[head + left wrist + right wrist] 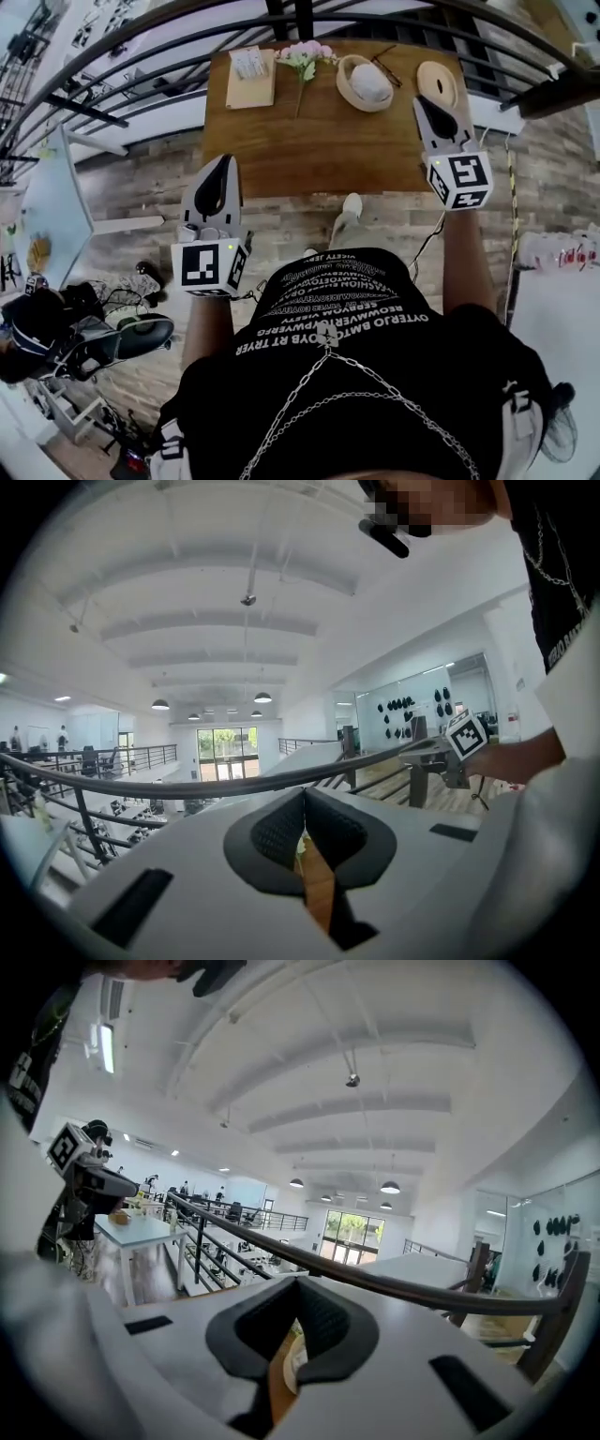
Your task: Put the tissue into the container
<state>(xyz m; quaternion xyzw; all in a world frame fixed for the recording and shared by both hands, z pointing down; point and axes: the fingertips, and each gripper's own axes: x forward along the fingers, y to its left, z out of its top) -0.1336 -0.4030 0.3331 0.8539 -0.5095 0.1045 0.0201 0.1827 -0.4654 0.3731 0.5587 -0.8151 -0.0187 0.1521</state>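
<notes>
Wood, first: a brown wooden table top, with everything on it small in the head view.

- Round woven straw basket holds a white crumpled lump. That's probably the tissue, so it would already lie in the container, but I can't confirm at this size.
- Left of the basket: pink flower sprig, then a pale wooden tray carrying a white folded stack, maybe more tissue.
- Right of the basket: round flat wooden lid.
- My left tongs and right tongs are both pinched together with nothing between the pads.

Risks:
- The right tongs hang near the lid, so a careless swing could knock it.
- The basket looks light, so tugging tissue could drag it.

Poorly seen: both tong cameras show hall and railing, plus only a sliver of wood. A thin dark thing at the basket rim is unreadable.
</notes>
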